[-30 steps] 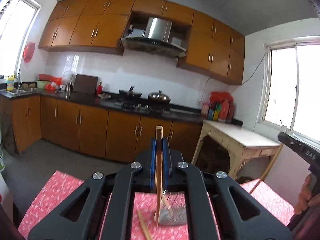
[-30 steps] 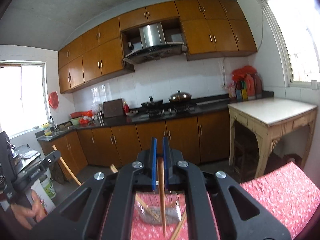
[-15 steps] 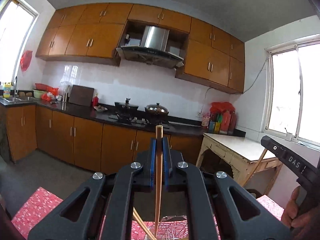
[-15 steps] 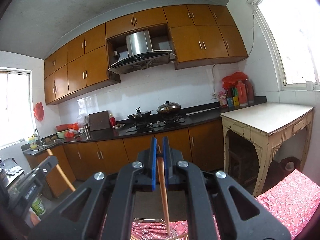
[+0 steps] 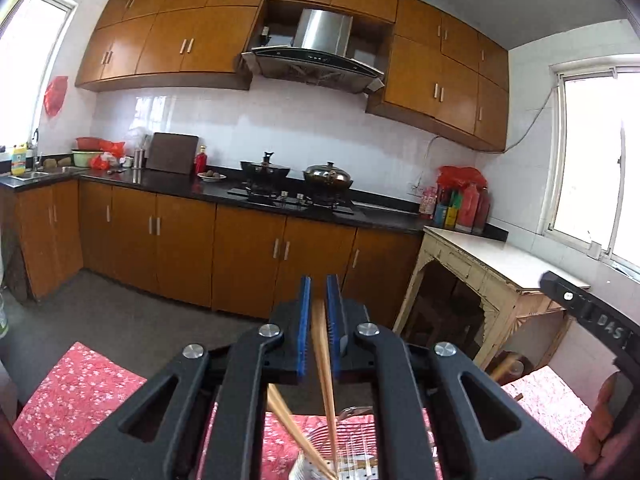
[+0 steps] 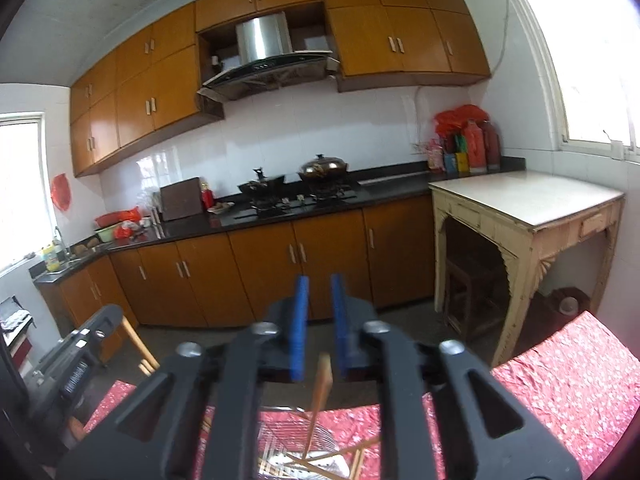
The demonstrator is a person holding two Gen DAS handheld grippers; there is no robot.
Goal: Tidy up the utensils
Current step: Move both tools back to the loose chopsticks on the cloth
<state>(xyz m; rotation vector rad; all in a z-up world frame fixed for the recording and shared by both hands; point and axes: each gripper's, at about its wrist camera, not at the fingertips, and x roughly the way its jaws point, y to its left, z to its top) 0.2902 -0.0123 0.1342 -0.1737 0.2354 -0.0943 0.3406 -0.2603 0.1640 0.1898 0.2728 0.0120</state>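
In the left wrist view my left gripper (image 5: 319,304) has its blue pads slightly apart, and a wooden chopstick (image 5: 322,360) slants loosely between them down into a metal wire holder (image 5: 352,456) on the red floral tablecloth (image 5: 76,392). A second chopstick (image 5: 288,424) leans in the holder. In the right wrist view my right gripper (image 6: 319,320) is open; a chopstick (image 6: 320,392) stands free below the pads, its lower end in the wire holder (image 6: 296,444). The left gripper body (image 6: 76,356) shows at the left.
Beyond the table with the red cloth (image 6: 568,376) is open grey floor, then brown cabinets with a black counter (image 5: 248,196), a stove with two pots (image 5: 296,176), and a cream side table (image 6: 520,200) on the right.
Both grippers have risen and tilted up from the holder. The right gripper has opened and let go of its chopstick, which dropped into the holder. The left pads have parted slightly.
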